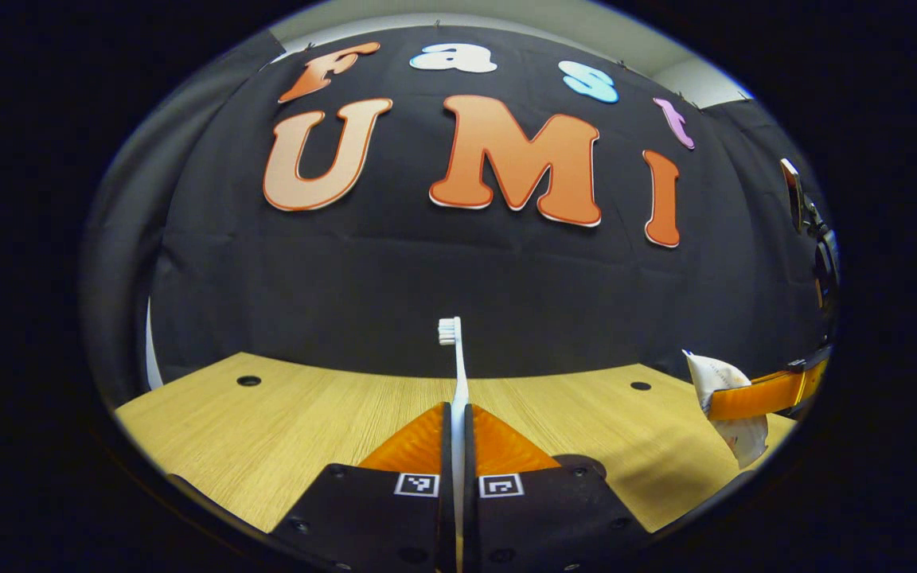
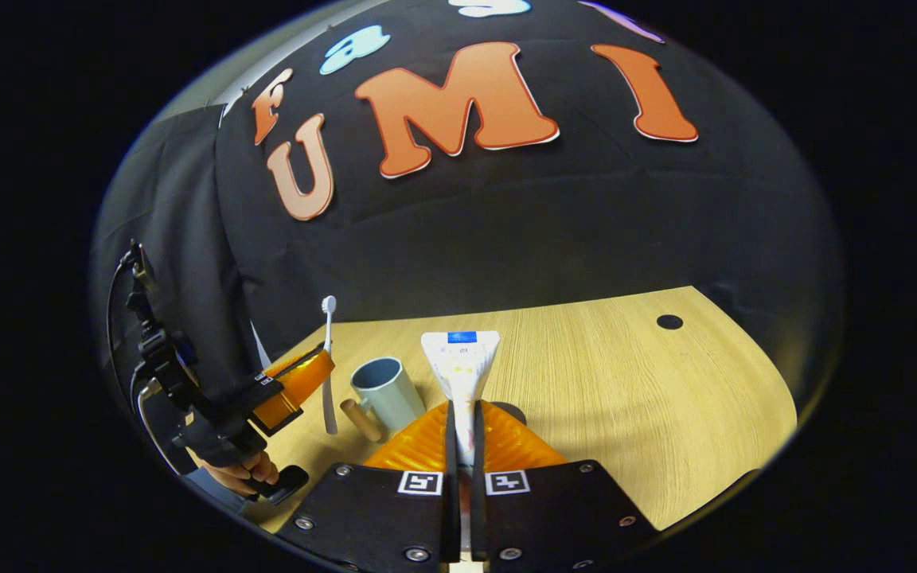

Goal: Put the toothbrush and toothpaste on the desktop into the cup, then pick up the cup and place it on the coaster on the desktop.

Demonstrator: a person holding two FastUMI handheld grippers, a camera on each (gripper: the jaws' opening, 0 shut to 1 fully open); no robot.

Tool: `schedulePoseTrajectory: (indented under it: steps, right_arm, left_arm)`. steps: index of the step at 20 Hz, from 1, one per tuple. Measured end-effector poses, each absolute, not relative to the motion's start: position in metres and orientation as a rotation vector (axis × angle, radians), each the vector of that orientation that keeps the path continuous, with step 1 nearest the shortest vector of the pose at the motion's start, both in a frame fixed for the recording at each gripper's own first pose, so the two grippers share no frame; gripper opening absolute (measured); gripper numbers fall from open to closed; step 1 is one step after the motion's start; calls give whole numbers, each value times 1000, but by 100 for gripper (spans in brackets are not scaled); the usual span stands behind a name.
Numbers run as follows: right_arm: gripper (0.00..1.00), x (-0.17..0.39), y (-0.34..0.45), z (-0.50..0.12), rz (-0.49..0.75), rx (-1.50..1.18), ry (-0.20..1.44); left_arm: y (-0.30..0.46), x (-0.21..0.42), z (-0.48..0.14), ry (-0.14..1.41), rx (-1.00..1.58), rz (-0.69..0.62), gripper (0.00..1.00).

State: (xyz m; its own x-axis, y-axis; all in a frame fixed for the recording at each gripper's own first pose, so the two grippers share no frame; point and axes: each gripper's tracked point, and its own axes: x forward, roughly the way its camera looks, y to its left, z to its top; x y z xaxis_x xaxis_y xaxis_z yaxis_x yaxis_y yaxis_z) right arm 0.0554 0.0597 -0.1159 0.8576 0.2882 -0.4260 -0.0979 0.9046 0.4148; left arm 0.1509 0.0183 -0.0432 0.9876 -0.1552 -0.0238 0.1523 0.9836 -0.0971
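A white toothbrush (image 1: 458,370) stands upright, bristles on top, with my left gripper (image 1: 458,410) shut on its handle above the desktop. My right gripper (image 2: 462,407) is shut on the narrow end of a white toothpaste tube (image 2: 461,362), whose flat crimped end points away. A pale blue-grey cup (image 2: 385,391) with a wooden handle (image 2: 361,419) stands open-mouthed on the desk, just left of the tube. In the right gripper view the left gripper (image 2: 321,368) holds the toothbrush (image 2: 329,318) left of the cup. In the left gripper view the right gripper (image 1: 717,407) and the tube (image 1: 713,372) sit far right.
The light wooden desktop (image 2: 626,398) has small round holes (image 2: 669,321) near its back edge. A dark round patch (image 2: 513,411) lies just beyond my right fingers; I cannot tell what it is. A hand (image 2: 243,473) grips the left gripper's handle.
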Motion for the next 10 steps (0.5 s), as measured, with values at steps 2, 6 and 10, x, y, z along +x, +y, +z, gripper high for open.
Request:
schedulePoseTrajectory:
  steps: [2, 6, 10]
  right_arm:
    - [5, 56, 57, -109, 212, 408, 476]
    - [5, 62, 49, -106, 206, 372, 437]
    - [5, 68, 51, -105, 217, 370, 423]
  left_arm:
    - [20, 160, -23, -46, -109, -134, 4]
    - [19, 174, 0, -158, -86, -120, 3]
    - [12, 191, -2, -191, -70, -115, 3]
